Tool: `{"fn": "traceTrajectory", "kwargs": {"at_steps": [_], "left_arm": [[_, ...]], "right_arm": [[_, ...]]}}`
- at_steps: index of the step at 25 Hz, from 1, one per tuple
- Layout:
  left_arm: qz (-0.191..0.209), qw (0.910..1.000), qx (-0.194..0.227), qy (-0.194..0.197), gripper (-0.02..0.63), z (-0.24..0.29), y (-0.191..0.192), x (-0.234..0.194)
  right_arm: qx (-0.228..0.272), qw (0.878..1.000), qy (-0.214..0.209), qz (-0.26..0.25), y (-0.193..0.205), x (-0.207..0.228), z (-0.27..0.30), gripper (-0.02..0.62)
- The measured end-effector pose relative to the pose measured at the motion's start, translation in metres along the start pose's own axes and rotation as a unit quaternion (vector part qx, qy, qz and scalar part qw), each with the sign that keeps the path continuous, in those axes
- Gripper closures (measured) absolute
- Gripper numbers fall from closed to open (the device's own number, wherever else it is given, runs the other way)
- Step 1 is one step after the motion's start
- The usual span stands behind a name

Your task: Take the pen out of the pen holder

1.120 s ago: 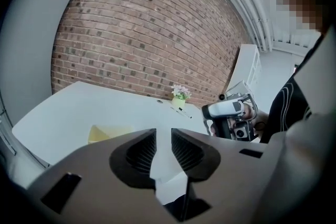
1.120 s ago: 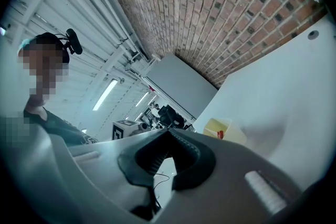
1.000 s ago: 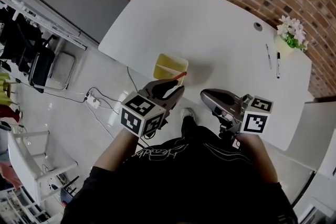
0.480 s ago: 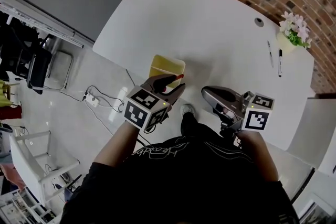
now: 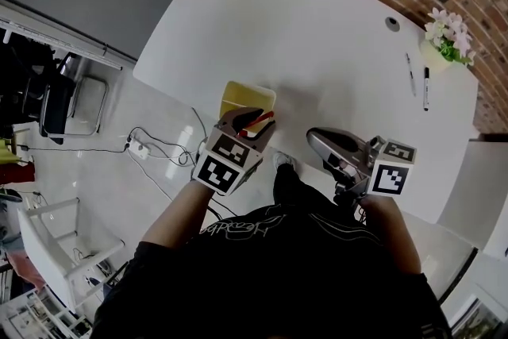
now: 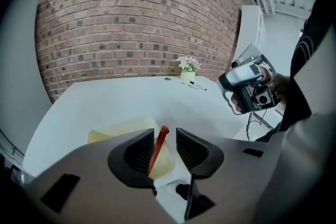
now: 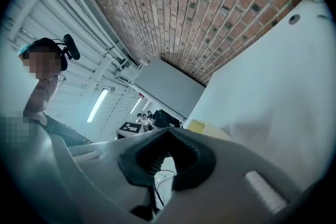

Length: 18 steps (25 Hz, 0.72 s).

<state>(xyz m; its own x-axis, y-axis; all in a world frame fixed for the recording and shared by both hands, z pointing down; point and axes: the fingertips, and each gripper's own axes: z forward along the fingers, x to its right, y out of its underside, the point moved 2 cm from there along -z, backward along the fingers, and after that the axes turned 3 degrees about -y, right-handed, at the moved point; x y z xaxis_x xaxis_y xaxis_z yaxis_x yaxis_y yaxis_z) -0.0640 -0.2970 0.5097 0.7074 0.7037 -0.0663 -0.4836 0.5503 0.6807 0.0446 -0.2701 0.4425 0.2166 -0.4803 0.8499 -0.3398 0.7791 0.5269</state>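
A yellow pen holder stands at the near edge of the white table. A red pen sticks up out of it at a slant. My left gripper points down over the holder, and its jaws have just been opening. In the left gripper view the red pen stands between the pads, close to the left pad and apart from the right one. The yellow pen holder shows just beyond the jaws. My right gripper hovers level at the table's near edge with nothing in it, its tips together.
At the table's far right stand a small pot of flowers, two loose pens and a round cable grommet. A brick wall runs behind the table. On the floor to the left are a power strip with cables and chairs.
My left gripper has sunk towards the pen holder and its jaws have widened around the red pen. The right gripper has drifted slightly down and stays shut.
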Motion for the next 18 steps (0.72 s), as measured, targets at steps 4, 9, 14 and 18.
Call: {"fn": "traceTrajectory", "kwargs": {"at_steps": [4,9,14,18], "left_arm": [[0.01,0.9999,-0.007,-0.004,0.477,0.006,0.0,0.0],[0.018,0.9998,-0.011,-0.005,0.477,0.01,0.001,0.0],[0.028,0.9994,-0.014,-0.011,0.493,0.013,0.001,-0.002],[0.04,0.999,-0.017,-0.008,0.526,0.015,0.001,0.0]], "right_arm": [[0.006,1.0,0.003,0.007,0.001,0.004,-0.005,0.592],[0.013,1.0,0.007,0.011,-0.001,0.008,-0.01,0.592],[0.018,1.0,0.01,0.014,-0.001,0.012,-0.016,0.592],[0.018,1.0,0.009,0.017,0.0,0.014,-0.016,0.592]]}}
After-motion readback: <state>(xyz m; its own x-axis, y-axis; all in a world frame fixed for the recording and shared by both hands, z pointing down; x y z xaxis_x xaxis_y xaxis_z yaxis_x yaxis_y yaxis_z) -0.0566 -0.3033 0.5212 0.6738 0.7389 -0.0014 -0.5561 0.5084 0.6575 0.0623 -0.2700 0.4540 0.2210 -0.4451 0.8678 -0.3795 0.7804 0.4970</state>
